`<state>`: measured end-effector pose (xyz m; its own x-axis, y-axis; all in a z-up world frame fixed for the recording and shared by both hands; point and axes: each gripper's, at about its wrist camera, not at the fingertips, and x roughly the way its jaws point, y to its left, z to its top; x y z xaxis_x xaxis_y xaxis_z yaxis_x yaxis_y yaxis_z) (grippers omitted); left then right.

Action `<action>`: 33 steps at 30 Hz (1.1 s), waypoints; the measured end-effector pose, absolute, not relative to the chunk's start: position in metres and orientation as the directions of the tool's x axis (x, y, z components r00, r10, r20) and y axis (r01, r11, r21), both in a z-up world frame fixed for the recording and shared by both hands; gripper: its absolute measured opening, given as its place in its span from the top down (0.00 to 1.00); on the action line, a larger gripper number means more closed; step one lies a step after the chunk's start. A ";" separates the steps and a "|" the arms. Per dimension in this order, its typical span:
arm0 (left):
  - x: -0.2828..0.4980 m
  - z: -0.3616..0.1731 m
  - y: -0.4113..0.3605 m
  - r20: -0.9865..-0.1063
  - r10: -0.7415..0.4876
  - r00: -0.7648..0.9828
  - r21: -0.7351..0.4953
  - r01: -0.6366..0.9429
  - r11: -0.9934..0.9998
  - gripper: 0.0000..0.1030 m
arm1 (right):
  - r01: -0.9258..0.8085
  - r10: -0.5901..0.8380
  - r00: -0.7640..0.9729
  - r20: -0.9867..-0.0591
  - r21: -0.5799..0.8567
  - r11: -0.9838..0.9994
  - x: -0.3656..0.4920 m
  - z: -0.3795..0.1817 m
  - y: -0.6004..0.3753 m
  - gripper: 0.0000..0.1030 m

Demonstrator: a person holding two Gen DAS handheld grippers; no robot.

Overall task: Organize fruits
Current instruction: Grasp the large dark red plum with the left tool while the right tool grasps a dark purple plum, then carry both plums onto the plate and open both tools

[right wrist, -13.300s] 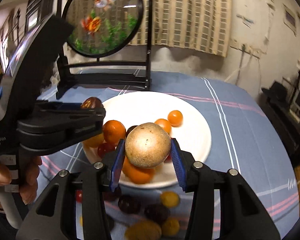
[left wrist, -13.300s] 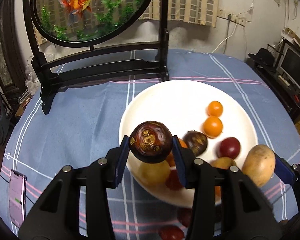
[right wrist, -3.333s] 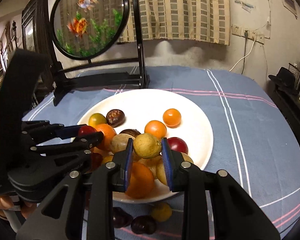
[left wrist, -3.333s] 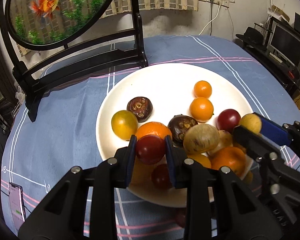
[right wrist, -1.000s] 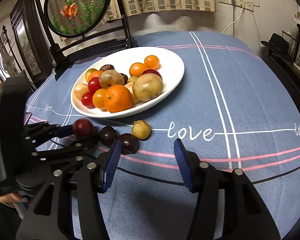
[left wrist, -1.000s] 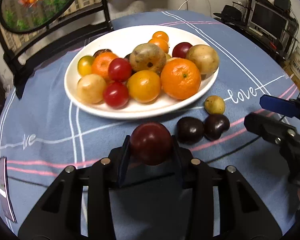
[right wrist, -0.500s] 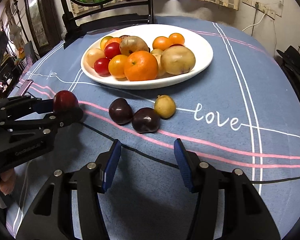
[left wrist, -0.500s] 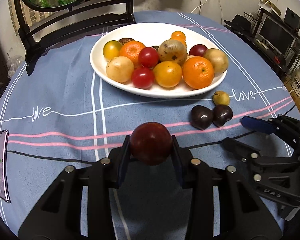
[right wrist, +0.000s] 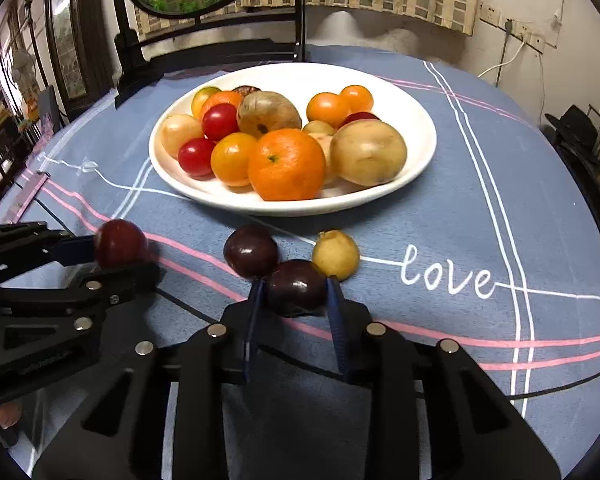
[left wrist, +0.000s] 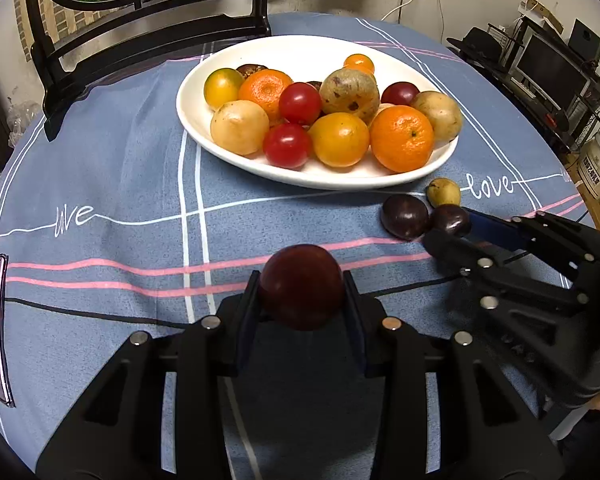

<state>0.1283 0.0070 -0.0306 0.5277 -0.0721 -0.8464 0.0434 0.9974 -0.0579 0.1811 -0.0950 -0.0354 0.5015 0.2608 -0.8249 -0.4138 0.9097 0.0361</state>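
A dark red fruit [left wrist: 301, 286] is gripped between the fingers of the left gripper [left wrist: 302, 308], above the blue tabletop [left wrist: 100, 184]. It is round and glossy, so no long axis can be told. The right gripper [right wrist: 294, 300] has just been closing, and a dark purple fruit [right wrist: 296, 287] is now clamped between its fingers, near the white plate [right wrist: 416, 120]. Just left, a second purple fruit [right wrist: 251, 250] is seen; just right, a small yellow fruit [right wrist: 335, 255].

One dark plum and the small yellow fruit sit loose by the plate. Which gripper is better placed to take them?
Neither yet: left gripper holds a red plum, right gripper has just closed on a dark plum. Right sits beside the loose plum and yellow fruit.
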 end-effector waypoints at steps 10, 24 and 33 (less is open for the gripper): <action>0.126 -0.022 0.007 -0.834 -0.075 0.547 -0.058 0.048 0.997 0.62 | -0.409 0.300 0.529 -0.794 0.071 0.910 0.170 -0.015 -0.106 0.70; 0.137 0.023 -0.001 -0.774 -0.047 0.631 -0.017 0.053 0.998 0.62 | -0.377 0.340 0.628 -0.700 0.109 0.920 0.176 0.020 -0.112 0.70; 0.179 0.029 -0.001 -0.749 0.016 0.662 0.058 0.042 0.997 0.62 | -0.387 0.334 0.662 -0.671 0.075 0.919 0.211 0.021 -0.093 0.70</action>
